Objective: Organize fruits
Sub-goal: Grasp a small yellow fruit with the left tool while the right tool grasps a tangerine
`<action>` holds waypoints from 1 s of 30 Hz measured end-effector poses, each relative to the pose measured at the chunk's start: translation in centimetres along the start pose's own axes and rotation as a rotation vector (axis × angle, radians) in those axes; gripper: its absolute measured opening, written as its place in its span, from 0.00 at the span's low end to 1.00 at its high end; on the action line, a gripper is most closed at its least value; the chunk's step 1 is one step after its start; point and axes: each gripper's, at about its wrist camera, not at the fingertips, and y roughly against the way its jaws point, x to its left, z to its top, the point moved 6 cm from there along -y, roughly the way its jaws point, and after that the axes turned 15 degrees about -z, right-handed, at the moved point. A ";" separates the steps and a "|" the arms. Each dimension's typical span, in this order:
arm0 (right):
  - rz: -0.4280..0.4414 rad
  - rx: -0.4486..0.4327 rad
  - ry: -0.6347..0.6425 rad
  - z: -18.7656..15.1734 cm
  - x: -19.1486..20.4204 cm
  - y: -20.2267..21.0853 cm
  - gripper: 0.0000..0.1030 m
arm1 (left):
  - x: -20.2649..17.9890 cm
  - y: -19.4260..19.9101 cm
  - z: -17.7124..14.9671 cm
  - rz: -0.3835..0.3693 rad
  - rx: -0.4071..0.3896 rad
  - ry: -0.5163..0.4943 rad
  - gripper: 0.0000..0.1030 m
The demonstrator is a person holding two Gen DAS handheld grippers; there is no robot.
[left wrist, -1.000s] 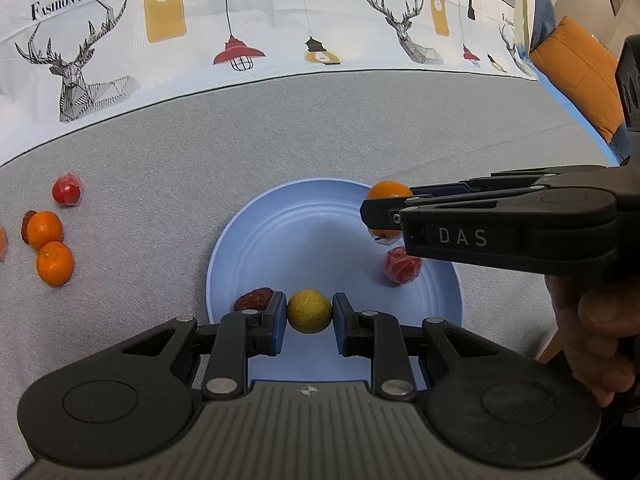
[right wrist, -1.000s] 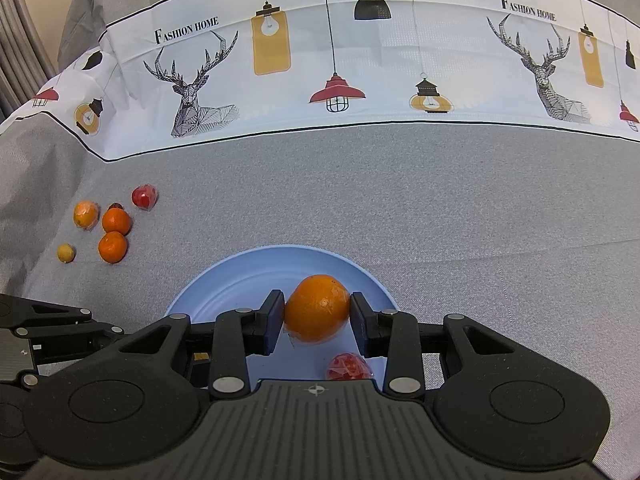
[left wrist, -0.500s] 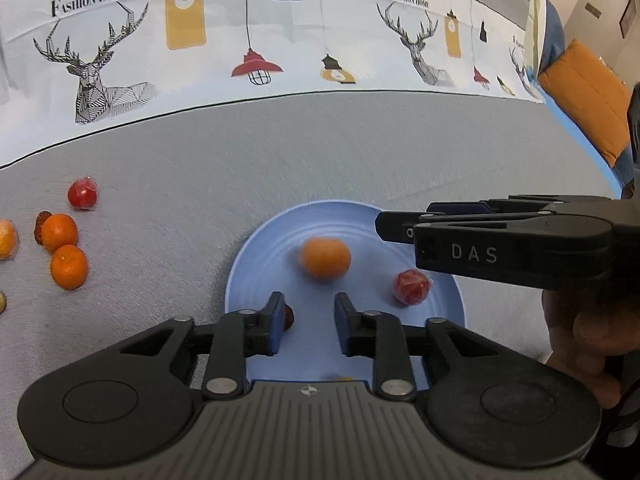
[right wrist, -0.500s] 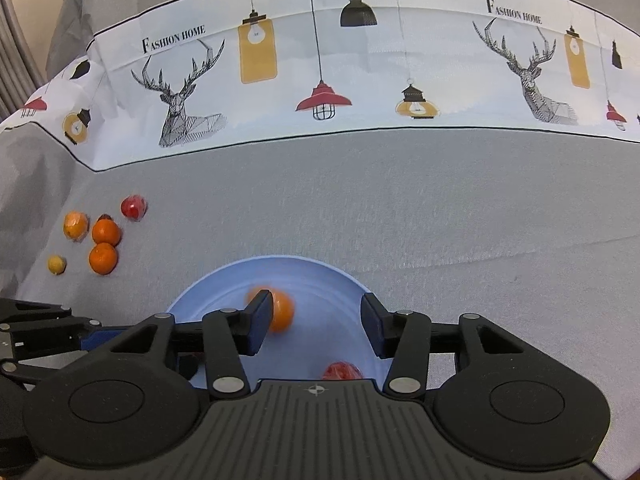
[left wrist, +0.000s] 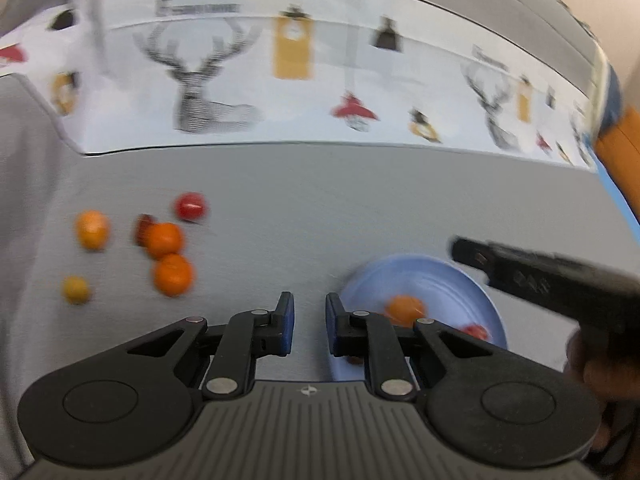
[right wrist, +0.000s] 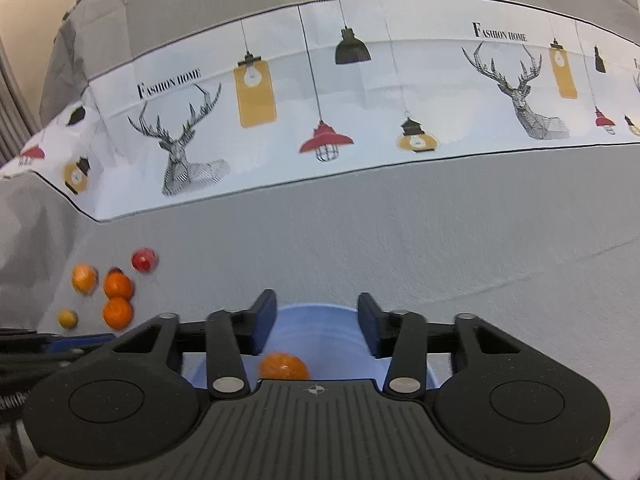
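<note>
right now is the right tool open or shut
Open: the right tool has a wide empty gap between its fingers, and the orange lies loose on the blue plate below.

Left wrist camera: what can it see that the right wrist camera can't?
Only the left wrist view shows a small red fruit on the round light-blue plate, and the black right gripper from the side. Only the right wrist view shows the words "Fashion Home" printed sharply on the white cloth. Both show the plate, the orange fruit on it, and loose fruits on the grey tablecloth.
</note>
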 end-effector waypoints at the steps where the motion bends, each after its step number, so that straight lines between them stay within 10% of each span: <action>1: 0.009 -0.007 -0.002 0.1 0.4 0.0 0.35 | 1.0 0.5 0.7 0.010 -0.006 0.023 0.17; 9: 0.099 -0.041 0.022 0.5 5.0 0.3 0.33 | 9.5 2.7 4.3 0.199 -0.048 0.060 0.18; 14: 0.162 -0.020 0.095 -0.4 9.2 -0.1 0.34 | 16.3 2.9 2.2 0.230 -0.006 0.369 0.21; 19: 0.239 0.008 0.174 -1.5 14.4 -1.1 0.34 | 18.0 2.6 2.5 0.297 -0.014 0.435 0.33; 21: 0.264 0.021 0.212 -2.0 16.2 -1.7 0.40 | 18.2 2.2 2.3 0.306 -0.004 0.457 0.49; 30: 0.290 0.099 0.266 -2.7 19.9 -5.2 0.67 | 19.6 0.9 1.5 0.368 0.034 0.485 0.54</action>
